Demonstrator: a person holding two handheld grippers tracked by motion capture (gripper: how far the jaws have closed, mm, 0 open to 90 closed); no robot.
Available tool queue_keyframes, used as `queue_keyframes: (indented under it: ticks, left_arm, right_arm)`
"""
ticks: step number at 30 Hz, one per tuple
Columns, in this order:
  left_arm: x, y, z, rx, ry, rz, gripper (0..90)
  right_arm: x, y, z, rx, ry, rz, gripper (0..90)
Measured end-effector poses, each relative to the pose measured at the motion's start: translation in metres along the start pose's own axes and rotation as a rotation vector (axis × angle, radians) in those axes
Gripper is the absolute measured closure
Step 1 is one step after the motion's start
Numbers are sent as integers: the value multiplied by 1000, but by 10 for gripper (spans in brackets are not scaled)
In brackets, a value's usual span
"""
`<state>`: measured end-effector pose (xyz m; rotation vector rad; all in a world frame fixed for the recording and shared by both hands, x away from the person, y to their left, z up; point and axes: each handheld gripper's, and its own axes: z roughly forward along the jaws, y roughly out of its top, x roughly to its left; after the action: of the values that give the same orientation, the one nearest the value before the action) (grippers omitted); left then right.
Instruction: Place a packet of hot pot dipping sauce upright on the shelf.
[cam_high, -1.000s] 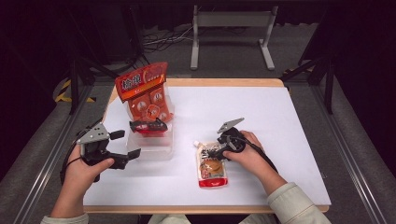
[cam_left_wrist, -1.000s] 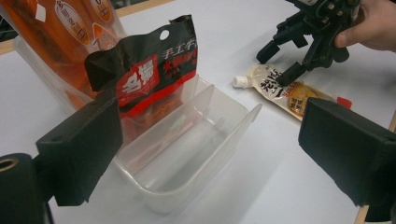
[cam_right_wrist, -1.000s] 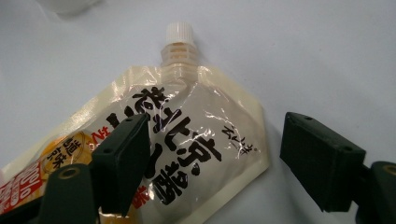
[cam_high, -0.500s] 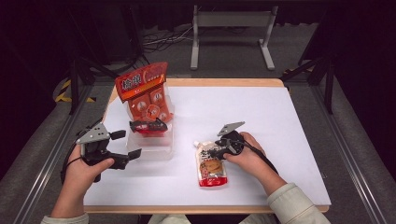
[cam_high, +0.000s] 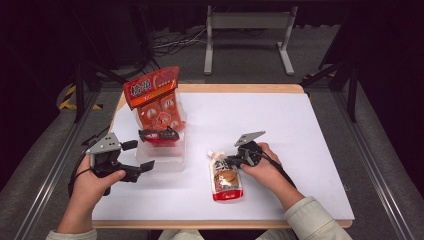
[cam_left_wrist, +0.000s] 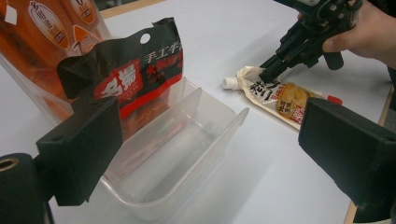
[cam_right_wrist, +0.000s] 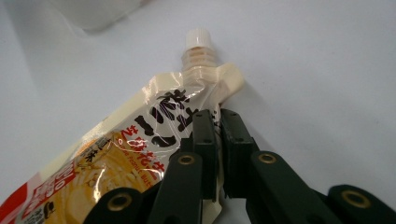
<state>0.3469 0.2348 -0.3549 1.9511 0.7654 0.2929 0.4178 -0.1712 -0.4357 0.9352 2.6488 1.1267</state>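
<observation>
1. jaws of my right gripper (cam_right_wrist: 215, 140) have just been closing and now pinch the upper edge of the spouted pouch (cam_high: 226, 176), near the neck, where the film is flat enough to grab.
2. pouch lies flat on the white table (cam_high: 300, 130), white cap (cam_right_wrist: 199, 38) toward the clear divided bin (cam_left_wrist: 187, 154), well apart from it.
3. cream top, black lettering, yellow food photo, red bottom edge.
4. my left gripper (cam_high: 131, 161) waits open by the bin, which already props a red-and-black packet (cam_left_wrist: 135, 74).
</observation>
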Motion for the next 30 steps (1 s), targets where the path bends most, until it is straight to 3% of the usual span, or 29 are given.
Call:
queue_keyframes:
  ticks: [4, 5, 6, 8, 16, 22, 26, 30]
  left_arm:
    - [-1, 0, 2, 8, 0, 10, 73]
    - [-1, 0, 2, 10, 0, 4, 73]
    - [-1, -1, 3, 14, 0, 4, 73]
    - [-1, -1, 3, 16, -3, 3, 72]
    - [-4, 0, 5, 18, -10, 8, 72]
    - [-5, 2, 6, 17, -9, 27, 72]
    - [-5, 1, 9, 19, -13, 17, 70]
    - [-5, 1, 11, 13, -19, 20, 62]
  right_arm:
    - [3, 5, -7, -10, -1, 3, 877]
    - [2, 7, -10, -8, 6, 24, 879]
    - [1, 8, -14, -14, 17, 92, 879]
    - [0, 10, -20, -37, 46, 98, 881]
    - [9, 20, -39, -82, 55, 59, 888]
    - [21, 31, -57, -132, 51, 4, 891]
    - [28, 38, -70, -162, 34, -53, 893]
    - [31, 41, -78, -184, 31, -81, 893]
